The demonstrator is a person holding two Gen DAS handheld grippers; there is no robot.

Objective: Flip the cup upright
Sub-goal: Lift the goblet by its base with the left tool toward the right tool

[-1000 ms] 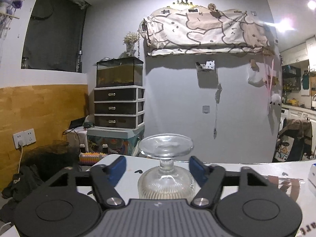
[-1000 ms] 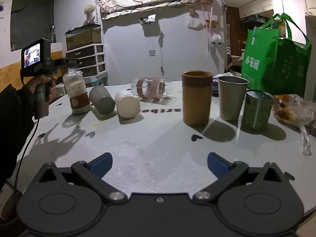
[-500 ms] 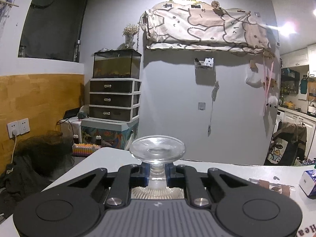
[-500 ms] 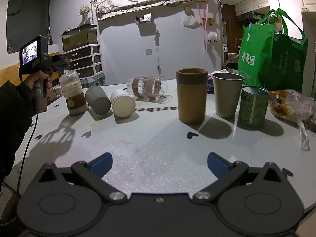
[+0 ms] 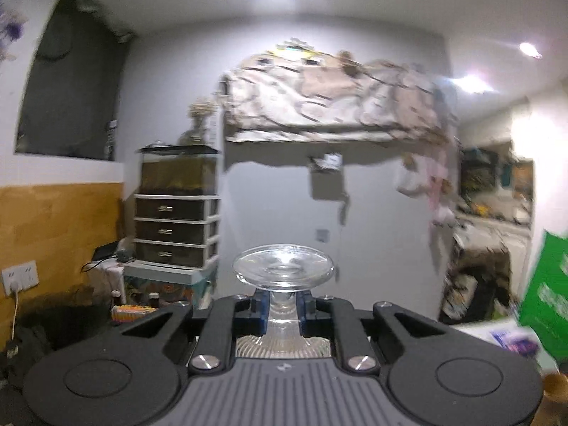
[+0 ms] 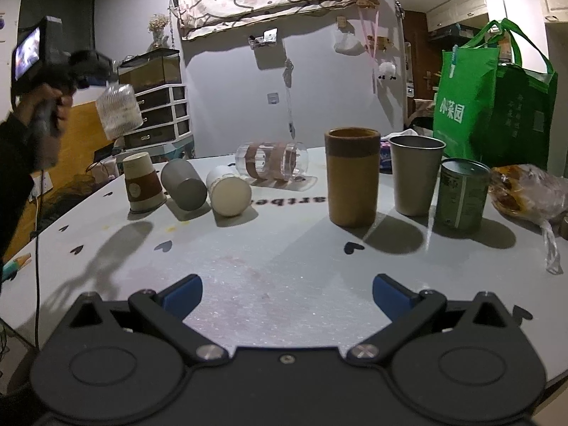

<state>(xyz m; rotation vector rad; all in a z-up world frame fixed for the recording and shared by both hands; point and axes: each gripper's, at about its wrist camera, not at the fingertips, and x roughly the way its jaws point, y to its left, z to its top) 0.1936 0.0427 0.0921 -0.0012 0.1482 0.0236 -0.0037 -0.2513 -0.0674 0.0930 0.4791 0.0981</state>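
My left gripper (image 5: 282, 310) is shut on the stem of a clear ribbed glass goblet (image 5: 283, 271), held upside down with its round foot on top. In the right wrist view the left gripper (image 6: 87, 71) holds the goblet (image 6: 119, 110) in the air above the table's left end, tilted. My right gripper (image 6: 285, 293) is open and empty, low over the near part of the white table (image 6: 269, 259).
An upside-down paper cup (image 6: 143, 186), a grey cup (image 6: 183, 184) and a white cup (image 6: 229, 191) on their sides, a lying clear glass (image 6: 271, 161), an upright brown cup (image 6: 351, 177), a steel cup (image 6: 415, 174), a green can (image 6: 461, 195), a green bag (image 6: 493, 99).
My left gripper closed on the goblet's stem and lifted it off the table, up and away from the paper cup. The right gripper stayed nearly still.
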